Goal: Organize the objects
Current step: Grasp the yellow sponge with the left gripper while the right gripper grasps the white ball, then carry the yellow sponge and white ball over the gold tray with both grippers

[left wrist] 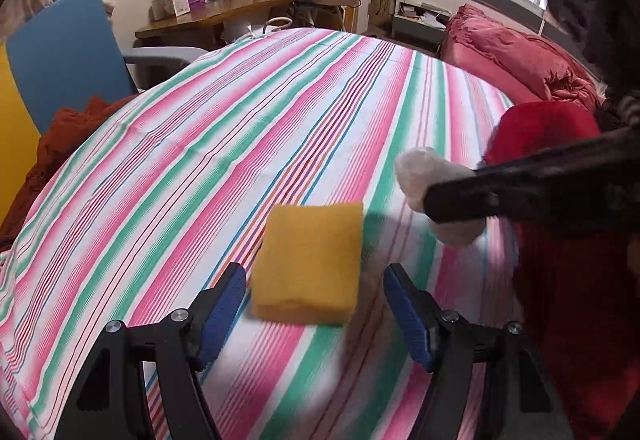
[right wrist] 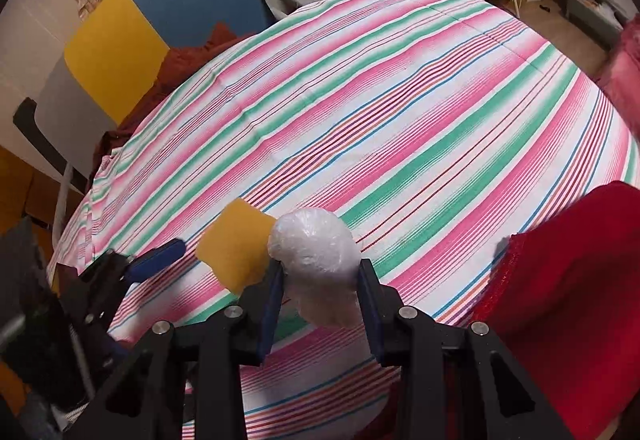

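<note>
Right tool point(right wrist: 320, 292): blue pads clamped on a white, crinkled plastic-wrapped ball point(right wrist: 314, 260), gripped low on both flanks, most of the ball bulging past the fingertips. Held clear above the striped pink, green and white bedsheet point(right wrist: 400, 112).

Left tool point(left wrist: 314, 304): jaws apart, nothing between the pads. A yellow rectangular sponge block point(left wrist: 308, 260) lies flat on the sheet at the tool's 12 o'clock, its near edge just reaching the gap between the fingertips, no contact visible. In the left wrist view the right tool crosses in from 3 o'clock with the ball at its tip, just beside the sponge's far right corner.

Further out: red cloth point(right wrist: 568, 280) at 4 o'clock of the right tool, at the bed's edge; a blue and yellow chair point(right wrist: 160, 12) at 10 o'clock beyond the bed; a wooden desk point(left wrist: 224, 14) with boxes at 12 o'clock, well apart.

Judgement: left tool seems set to take the sponge. Risks:
- The two tools work close together; a descent on the sponge could knock the right tool or the ball.
- The plastic wrap looks slick and the grip is low; a jolt could squeeze the ball out.
- The sponge is soft and wide for the gap; an off-centre close could pinch a corner or drag the sheet up with it.
</note>
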A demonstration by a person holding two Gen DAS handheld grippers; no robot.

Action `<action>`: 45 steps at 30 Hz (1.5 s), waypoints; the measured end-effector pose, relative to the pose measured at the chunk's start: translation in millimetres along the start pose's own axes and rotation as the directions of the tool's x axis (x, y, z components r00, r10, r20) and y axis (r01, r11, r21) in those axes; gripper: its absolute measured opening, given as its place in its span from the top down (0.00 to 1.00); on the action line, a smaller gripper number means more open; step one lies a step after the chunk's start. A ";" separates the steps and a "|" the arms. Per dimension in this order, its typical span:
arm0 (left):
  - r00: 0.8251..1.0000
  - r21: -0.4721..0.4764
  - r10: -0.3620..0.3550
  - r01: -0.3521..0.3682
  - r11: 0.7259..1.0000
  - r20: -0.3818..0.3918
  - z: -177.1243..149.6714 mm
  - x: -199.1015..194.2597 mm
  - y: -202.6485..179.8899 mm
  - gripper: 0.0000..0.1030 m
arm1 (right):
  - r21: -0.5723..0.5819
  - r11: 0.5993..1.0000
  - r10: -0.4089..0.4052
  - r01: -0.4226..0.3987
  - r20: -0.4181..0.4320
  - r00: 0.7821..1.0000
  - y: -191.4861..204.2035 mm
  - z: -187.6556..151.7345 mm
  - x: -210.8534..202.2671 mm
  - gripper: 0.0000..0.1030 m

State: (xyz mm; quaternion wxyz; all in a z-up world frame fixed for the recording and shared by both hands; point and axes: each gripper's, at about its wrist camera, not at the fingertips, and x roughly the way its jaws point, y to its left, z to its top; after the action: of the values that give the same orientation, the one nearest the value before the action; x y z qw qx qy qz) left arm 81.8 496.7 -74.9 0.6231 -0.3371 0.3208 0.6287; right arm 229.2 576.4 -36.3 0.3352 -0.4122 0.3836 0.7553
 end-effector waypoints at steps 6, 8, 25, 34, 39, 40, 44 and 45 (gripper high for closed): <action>1.000 -0.064 -0.005 0.006 0.998 0.003 -3.9 7.3 8.6 0.48 | 0.006 1.000 0.011 -0.011 -0.014 1.000 -2.0 8.1 6.3 0.64; 1.000 -0.081 0.007 -0.006 0.997 0.011 -10.1 1.8 10.6 0.49 | 0.004 1.000 0.012 -0.012 -0.020 1.000 -2.3 9.5 11.4 0.64; 0.980 -0.372 0.190 -0.157 0.915 0.053 -104.6 -64.0 34.6 0.50 | -0.151 0.988 0.028 -0.041 -0.089 0.996 18.8 3.6 20.9 0.64; 0.971 -0.390 0.233 -0.198 0.899 0.044 -135.4 -88.0 31.6 0.50 | -0.218 0.975 0.023 -0.047 -0.114 0.993 28.5 1.8 25.3 0.64; 0.970 -0.417 0.238 -0.199 0.887 0.044 -150.1 -102.5 29.6 0.50 | -0.276 0.961 -0.024 -0.012 -0.128 0.992 38.8 -1.6 30.5 0.64; 0.969 -0.422 0.242 -0.199 0.885 0.051 -152.0 -107.5 29.5 0.50 | -0.287 0.958 -0.035 -0.006 -0.135 0.990 41.3 -2.7 32.2 0.64; 0.960 -0.430 0.267 -0.206 0.879 0.087 -153.7 -126.1 28.3 0.50 | -0.328 0.944 -0.066 0.015 -0.145 0.987 52.1 -7.2 36.6 0.64; 0.957 -0.434 0.276 -0.210 0.876 0.093 -153.6 -131.3 27.8 0.50 | -0.342 0.940 -0.075 0.019 -0.150 0.986 55.1 -8.9 37.7 0.64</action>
State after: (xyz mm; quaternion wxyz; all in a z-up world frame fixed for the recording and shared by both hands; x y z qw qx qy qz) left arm 57.3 295.3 -54.3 0.4746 -0.3710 0.1696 0.7800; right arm 170.7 549.4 -56.1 0.2452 -0.5323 0.2636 0.7662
